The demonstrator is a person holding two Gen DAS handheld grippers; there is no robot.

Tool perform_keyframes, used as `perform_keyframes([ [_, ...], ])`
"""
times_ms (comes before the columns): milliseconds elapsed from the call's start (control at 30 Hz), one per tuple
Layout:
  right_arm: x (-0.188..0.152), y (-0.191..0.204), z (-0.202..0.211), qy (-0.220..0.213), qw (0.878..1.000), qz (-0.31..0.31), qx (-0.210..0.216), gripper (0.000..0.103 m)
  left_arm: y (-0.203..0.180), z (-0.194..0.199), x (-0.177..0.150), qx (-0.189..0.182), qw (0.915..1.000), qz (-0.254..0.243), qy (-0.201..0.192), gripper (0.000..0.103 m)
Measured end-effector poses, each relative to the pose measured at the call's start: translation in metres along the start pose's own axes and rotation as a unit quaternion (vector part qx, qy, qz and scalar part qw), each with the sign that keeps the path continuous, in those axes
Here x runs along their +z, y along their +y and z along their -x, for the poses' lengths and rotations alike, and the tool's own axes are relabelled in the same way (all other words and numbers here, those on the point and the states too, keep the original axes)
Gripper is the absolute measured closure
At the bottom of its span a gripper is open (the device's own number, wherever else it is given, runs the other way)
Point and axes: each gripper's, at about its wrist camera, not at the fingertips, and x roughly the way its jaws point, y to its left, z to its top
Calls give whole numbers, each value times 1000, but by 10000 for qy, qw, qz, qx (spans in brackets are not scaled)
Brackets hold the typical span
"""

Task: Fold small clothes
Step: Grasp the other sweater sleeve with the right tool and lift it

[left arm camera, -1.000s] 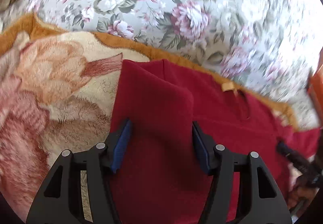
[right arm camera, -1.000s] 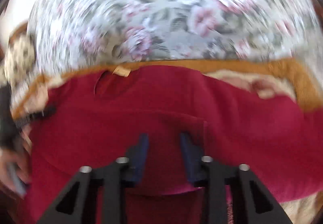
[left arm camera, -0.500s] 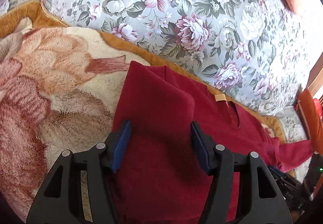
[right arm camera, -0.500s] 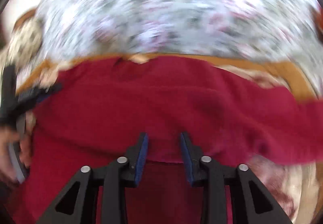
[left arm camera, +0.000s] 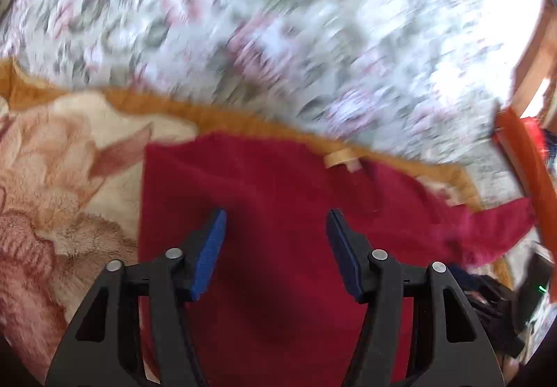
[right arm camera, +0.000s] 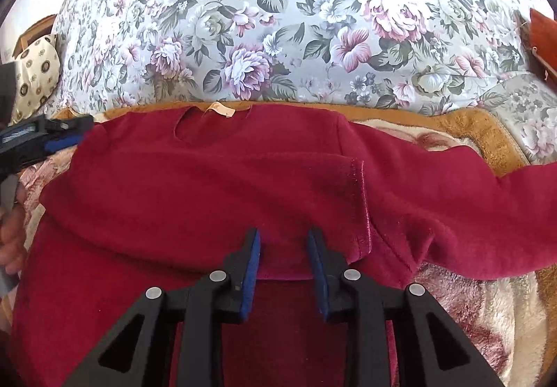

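The floral bedcover (right arm camera: 278, 21) spreads bare beyond the plush blanket (right arm camera: 494, 310), whose orange border runs just behind the red sweater (right arm camera: 195, 185); the sweater lies flat on the blanket, one sleeve folded across, the other trailing right. The left gripper (left arm camera: 275, 247) stands apart over it, gripping nothing; the right gripper (right arm camera: 283, 258), jaws just reopening, straddles the folded sleeve's edge, its pads narrowly apart.

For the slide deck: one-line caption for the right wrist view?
Right gripper poised, jaws apart, over a folded-in sleeve of the red sweater on a plush blanket.

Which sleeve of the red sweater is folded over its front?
The sleeve whose stitched cuff lies across the chest, in the middle. The other sleeve sticks out sideways over the blanket.
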Motion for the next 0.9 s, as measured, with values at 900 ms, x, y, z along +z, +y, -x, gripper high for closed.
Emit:
perform_keyframes([
  [900,8,-173,164,-830,9797,-1061,-1488,66,-35,48,-103,1144,9926,-223,-338,38],
])
